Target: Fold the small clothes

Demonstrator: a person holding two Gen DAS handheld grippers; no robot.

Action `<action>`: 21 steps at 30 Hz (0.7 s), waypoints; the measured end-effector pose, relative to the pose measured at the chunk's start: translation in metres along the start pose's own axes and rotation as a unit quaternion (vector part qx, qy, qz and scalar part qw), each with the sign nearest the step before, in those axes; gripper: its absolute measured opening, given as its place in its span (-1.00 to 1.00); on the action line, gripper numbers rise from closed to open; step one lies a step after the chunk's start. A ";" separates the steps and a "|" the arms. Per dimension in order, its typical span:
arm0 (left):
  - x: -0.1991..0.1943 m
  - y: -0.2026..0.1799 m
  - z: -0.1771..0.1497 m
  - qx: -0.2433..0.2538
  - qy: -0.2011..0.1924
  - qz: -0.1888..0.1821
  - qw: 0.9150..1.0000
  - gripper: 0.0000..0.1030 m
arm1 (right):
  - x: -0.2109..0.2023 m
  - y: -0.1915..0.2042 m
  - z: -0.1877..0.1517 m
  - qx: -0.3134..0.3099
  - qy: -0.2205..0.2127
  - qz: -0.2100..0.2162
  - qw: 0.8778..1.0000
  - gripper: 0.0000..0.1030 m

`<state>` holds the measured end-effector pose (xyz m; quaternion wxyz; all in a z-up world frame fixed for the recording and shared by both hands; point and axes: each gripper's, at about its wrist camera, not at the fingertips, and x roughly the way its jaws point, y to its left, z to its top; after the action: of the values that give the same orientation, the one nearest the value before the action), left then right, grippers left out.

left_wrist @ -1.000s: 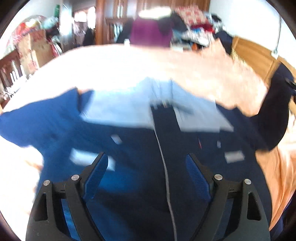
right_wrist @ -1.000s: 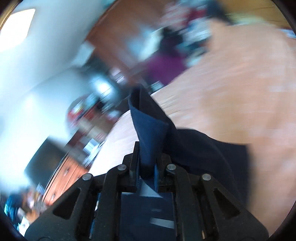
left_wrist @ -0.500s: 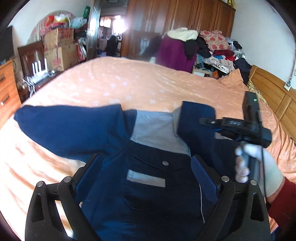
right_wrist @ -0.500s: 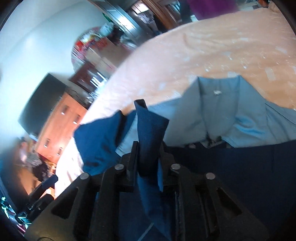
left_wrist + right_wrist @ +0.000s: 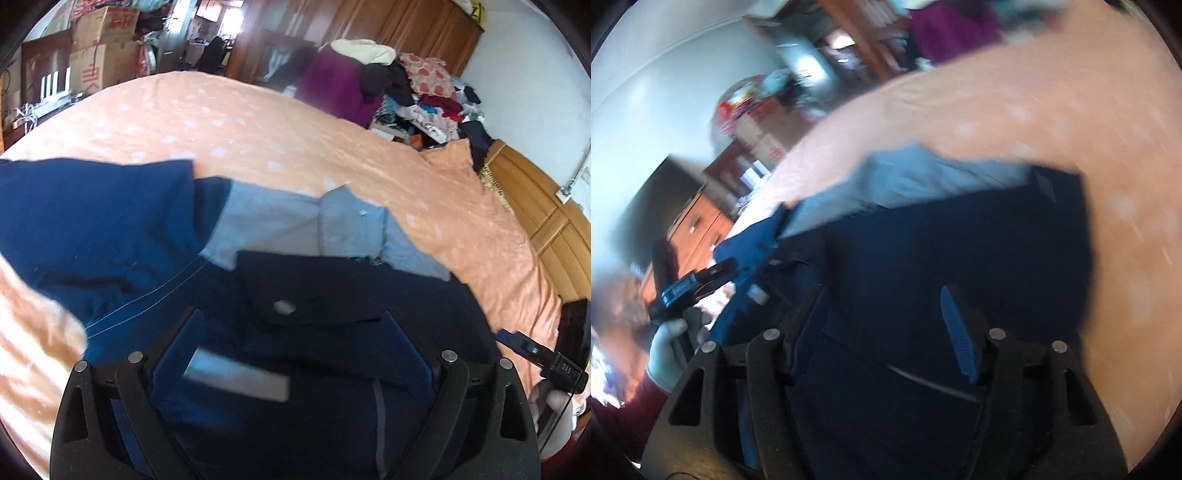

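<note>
A small navy jacket (image 5: pixel 314 291) with a light grey collar (image 5: pixel 295 225) lies on the orange bedsheet (image 5: pixel 258 129). Its right sleeve is folded across the chest, and the other sleeve (image 5: pixel 85 218) stretches out to the left. My left gripper (image 5: pixel 291 328) hovers open over the chest, nothing between its fingers. In the blurred right wrist view, the right gripper (image 5: pixel 882 310) is open above the folded jacket (image 5: pixel 960 236). At each view's edge I see the other gripper held in a gloved hand (image 5: pixel 665 343).
A heap of clothes (image 5: pixel 417 92) lies beyond the bed's far edge. Cardboard boxes (image 5: pixel 103 55) stand at the far left, wooden wardrobes (image 5: pixel 406 33) at the back, and a wooden headboard (image 5: pixel 535 199) on the right.
The right gripper carried the right sleeve over the jacket's chest, let it go and opened. It has drawn back to the right. The left gripper stayed open above the jacket.
</note>
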<state>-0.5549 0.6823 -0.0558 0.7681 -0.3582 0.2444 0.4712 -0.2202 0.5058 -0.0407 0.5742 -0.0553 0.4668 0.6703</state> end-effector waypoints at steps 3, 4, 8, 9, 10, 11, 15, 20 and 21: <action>0.004 0.026 -0.006 -0.016 0.018 0.021 0.999 0.89 | 0.003 -0.074 -0.023 0.112 0.020 -0.038 0.993 -0.92; 0.004 0.037 -0.008 -0.025 0.023 0.030 0.999 0.89 | -0.005 -0.086 -0.026 0.141 0.012 -0.028 0.990 -1.00; -0.014 0.072 -0.004 -0.050 0.014 0.059 0.997 0.89 | -0.036 -0.081 -0.016 0.129 -0.030 -0.032 0.991 -0.84; -0.020 0.081 -0.003 -0.051 0.009 0.069 0.996 0.89 | -0.041 -0.078 -0.007 0.121 -0.039 -0.030 0.991 -0.67; -0.024 0.089 -0.002 -0.055 0.006 0.076 0.996 0.89 | -0.041 -0.075 0.001 0.111 -0.043 -0.026 0.992 -0.54; -0.029 0.099 -0.002 -0.061 0.002 0.084 0.995 0.89 | -0.040 -0.074 0.011 0.100 -0.046 -0.022 0.994 -0.49; -0.046 0.139 -0.004 -0.107 -0.007 0.099 0.989 0.89 | 0.004 -0.084 0.050 0.065 -0.002 -0.034 0.997 -0.26; -0.067 0.187 -0.004 -0.131 -0.011 0.132 0.982 0.89 | 0.022 -0.110 0.045 0.086 0.021 -0.096 0.991 -0.77; -0.073 0.197 -0.003 -0.139 -0.017 0.140 0.980 0.89 | 0.010 -0.102 0.042 0.084 0.002 -0.089 0.993 -0.38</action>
<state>-0.7639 0.6989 -0.0684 0.6415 -0.4159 0.2112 0.6090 -0.1206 0.5324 -0.0805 0.6331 -0.0492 0.5158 0.5750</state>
